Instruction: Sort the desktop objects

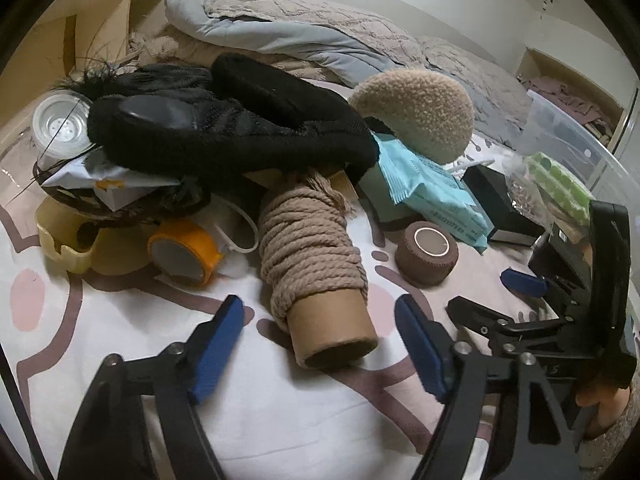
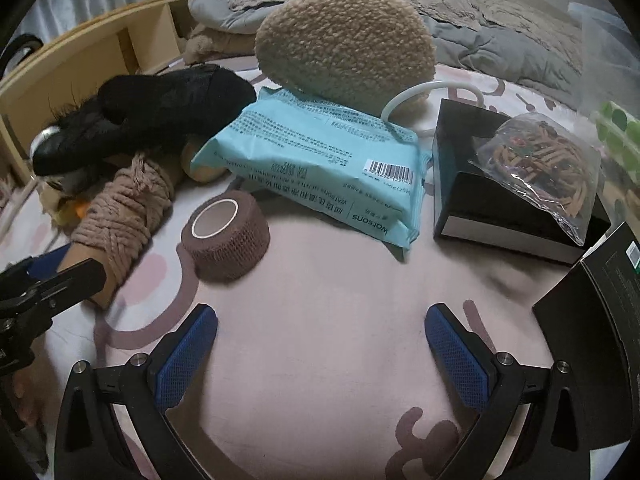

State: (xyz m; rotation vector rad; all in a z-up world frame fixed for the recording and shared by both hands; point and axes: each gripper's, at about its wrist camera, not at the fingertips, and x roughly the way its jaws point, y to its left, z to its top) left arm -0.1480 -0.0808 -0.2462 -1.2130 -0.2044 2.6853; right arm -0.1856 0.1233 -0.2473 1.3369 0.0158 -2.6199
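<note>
Clutter on a patterned bedsheet awaits sorting as two hand-held claws close in.

Left wrist view: the left claw (image 1: 320, 344), jaws apart and clear of everything, straddles the open end of a cardboard tube wound with rope (image 1: 316, 264); the pickup appears under way, and the next move calls for easing forward and squeezing on the tube. Right wrist view: the right claw (image 2: 320, 356) hangs with jaws apart over bare sheet (image 2: 320, 280), a brown bandage roll (image 2: 226, 236) ahead to its left.

Dim soft indoor light, fisheye-warped dark edges
</note>
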